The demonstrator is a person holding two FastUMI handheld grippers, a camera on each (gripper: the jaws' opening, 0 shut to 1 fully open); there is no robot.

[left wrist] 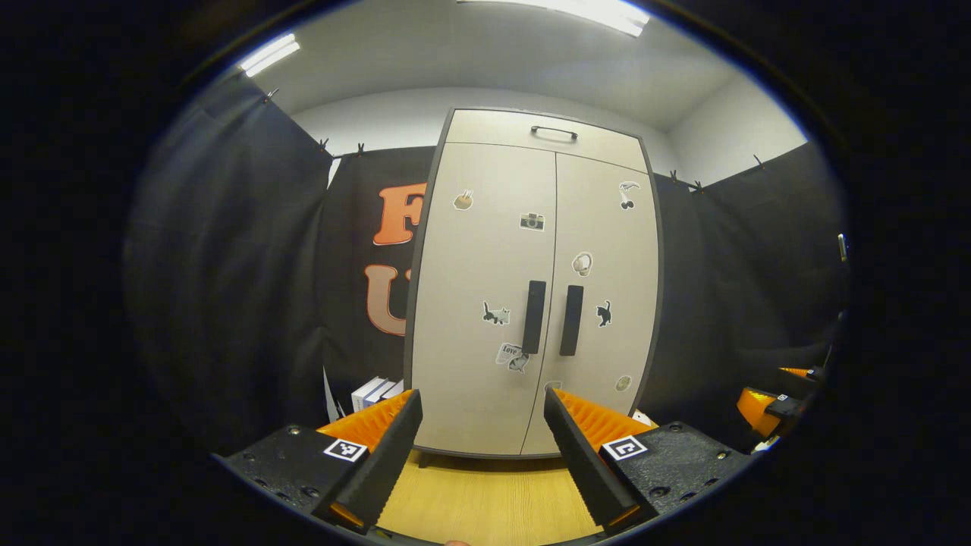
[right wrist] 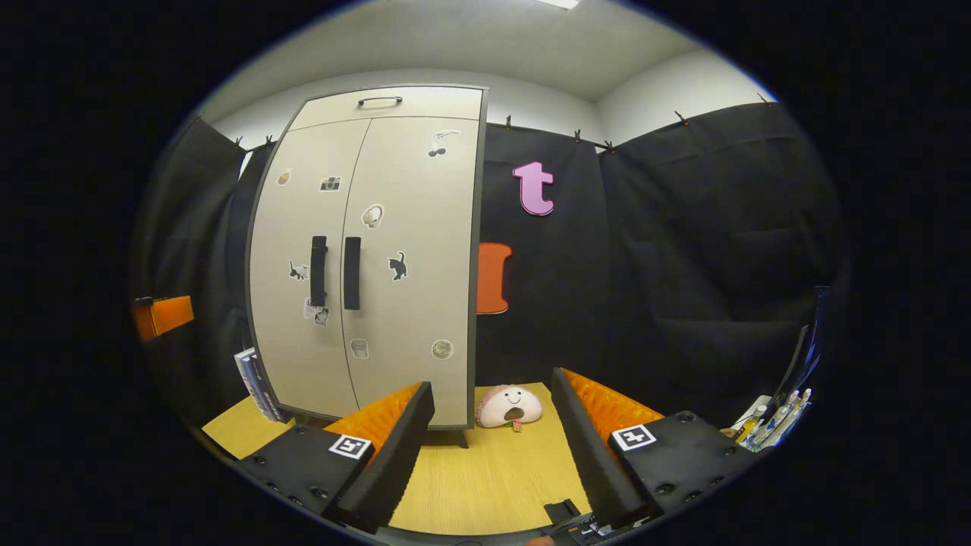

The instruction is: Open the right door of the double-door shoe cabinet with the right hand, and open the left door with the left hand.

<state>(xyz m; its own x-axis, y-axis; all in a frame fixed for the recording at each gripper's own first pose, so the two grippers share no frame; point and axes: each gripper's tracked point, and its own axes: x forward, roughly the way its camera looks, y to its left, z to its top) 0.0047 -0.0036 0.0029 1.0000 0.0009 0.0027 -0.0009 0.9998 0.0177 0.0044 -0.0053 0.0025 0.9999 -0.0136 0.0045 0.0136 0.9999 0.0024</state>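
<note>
While both doors of the shoe cabinet (left wrist: pixel 531 288) sit closed, the left gripper (left wrist: pixel 482 447) is spread wide and holds nothing — it faces the cabinet front squarely, well apart from it. The left door (left wrist: pixel 485 303) and right door (left wrist: pixel 603 303) meet at the centre, with the left handle (left wrist: pixel 534 316) and right handle (left wrist: pixel 571 320) side by side, upright. Stickers dot both doors. In the right gripper view, the right gripper (right wrist: pixel 493 447) is likewise spread and empty — aimed past the cabinet's right edge, where a pink plush toy (right wrist: pixel 509 405) lies on the wooden floor (right wrist: pixel 485 485). Books (right wrist: pixel 254 375) lean at the cabinet's left.
</note>
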